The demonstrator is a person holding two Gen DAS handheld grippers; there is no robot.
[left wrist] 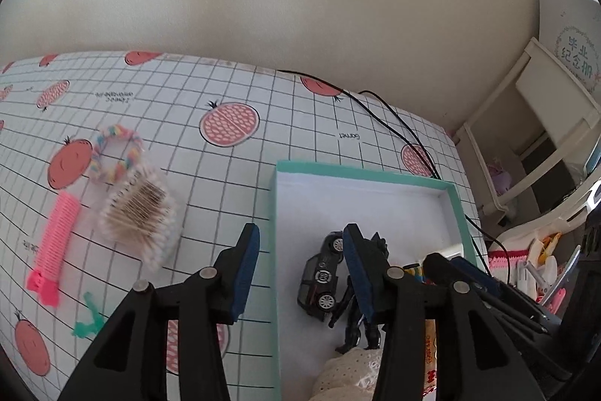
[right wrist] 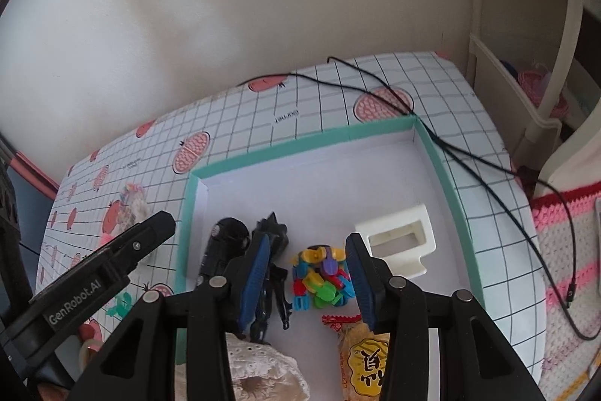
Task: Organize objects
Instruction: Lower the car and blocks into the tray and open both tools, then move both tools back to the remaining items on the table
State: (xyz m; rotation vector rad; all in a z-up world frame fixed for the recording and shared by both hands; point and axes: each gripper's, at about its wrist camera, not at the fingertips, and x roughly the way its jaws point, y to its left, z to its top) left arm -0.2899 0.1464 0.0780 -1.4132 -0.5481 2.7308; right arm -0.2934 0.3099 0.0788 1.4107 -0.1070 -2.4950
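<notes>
On the counter point(left wrist: 263, 108), well left of the teal-rimmed box point(left wrist: 456, 198), lie a pink comb point(left wrist: 56, 243), a pastel hair tie point(left wrist: 116, 156) and a tub of cotton swabs point(left wrist: 141, 217). The left tongs point(left wrist: 300, 243) hang apart and empty across the box's left wall. Inside the box sit a black toy car point(left wrist: 321, 275), a dark robot figure point(right wrist: 272, 250), a bright block toy point(right wrist: 323, 275) and a white holder point(right wrist: 400, 235). The right tongs point(right wrist: 310, 247) stand apart around the block toy, not touching it.
</notes>
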